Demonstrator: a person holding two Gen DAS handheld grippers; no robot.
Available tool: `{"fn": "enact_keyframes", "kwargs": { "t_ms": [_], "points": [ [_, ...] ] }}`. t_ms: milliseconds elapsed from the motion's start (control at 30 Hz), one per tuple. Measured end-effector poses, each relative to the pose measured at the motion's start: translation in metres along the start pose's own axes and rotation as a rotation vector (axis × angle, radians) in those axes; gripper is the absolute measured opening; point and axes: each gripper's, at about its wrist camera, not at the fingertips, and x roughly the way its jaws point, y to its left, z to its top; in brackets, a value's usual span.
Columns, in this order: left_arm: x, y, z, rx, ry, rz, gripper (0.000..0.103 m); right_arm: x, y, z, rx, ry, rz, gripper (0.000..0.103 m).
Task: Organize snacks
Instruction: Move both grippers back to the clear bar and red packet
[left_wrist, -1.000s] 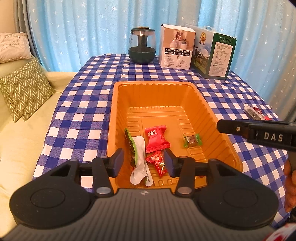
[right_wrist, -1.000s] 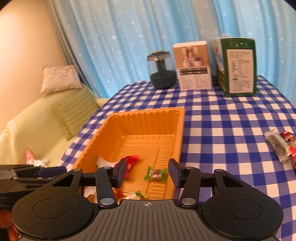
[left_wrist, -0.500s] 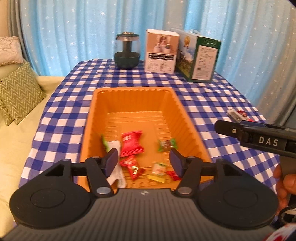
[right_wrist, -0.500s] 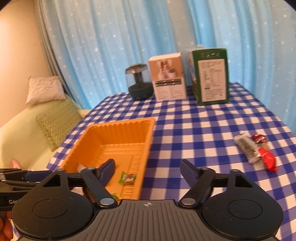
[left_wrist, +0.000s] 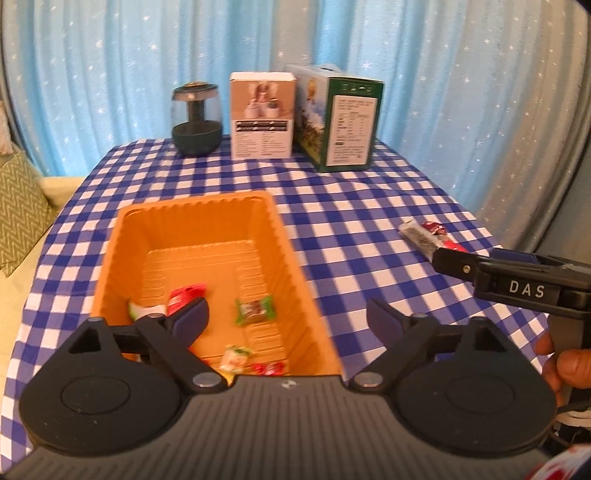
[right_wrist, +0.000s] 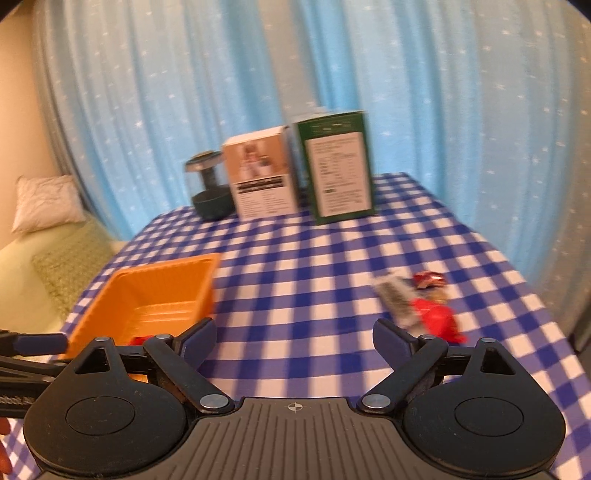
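An orange tray (left_wrist: 110, 258) on the checked tablecloth holds several wrapped snacks, among them a green-ended candy (left_wrist: 255, 309) and a red packet (left_wrist: 184, 295). My left gripper (left_wrist: 286, 320) hovers over the tray's near right corner, its jaws opening with nothing between them. At the table's right lie a dark bar in clear wrap (right_wrist: 393, 297), a red snack (right_wrist: 437, 319) and a small red candy (right_wrist: 428, 278). My right gripper (right_wrist: 293, 338) is above the cloth between the tray (right_wrist: 147, 291) and those snacks, jaws opening and empty. It also shows at the right of the left wrist view (left_wrist: 517, 277).
At the table's far edge stand a dark glass jar (left_wrist: 197, 120), a white box (left_wrist: 263, 115) and a green box (left_wrist: 341, 122). Blue starred curtains hang behind. A sofa with cushions (right_wrist: 48, 203) lies to the left. A hand (left_wrist: 561, 365) grips the right tool.
Both grippers have opened wide and moved right, away from the tray's middle. Two more snacks now lie at the tray's near end. The right gripper has swung toward the snacks on the cloth.
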Motion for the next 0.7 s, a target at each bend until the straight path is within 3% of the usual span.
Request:
{"fn": "enact_keyframes", "kwargs": {
  "t_ms": [433,700],
  "points": [
    [0.027,-0.06,0.01,0.043,0.001,-0.084,0.099,-0.021,-0.087,-0.005,0.098,0.013,-0.117,0.092],
    [0.049,-0.083,0.024,0.072,-0.013,-0.116,0.1,-0.015,-0.113,-0.006,0.051,0.026,-0.148,0.092]
  ]
}}
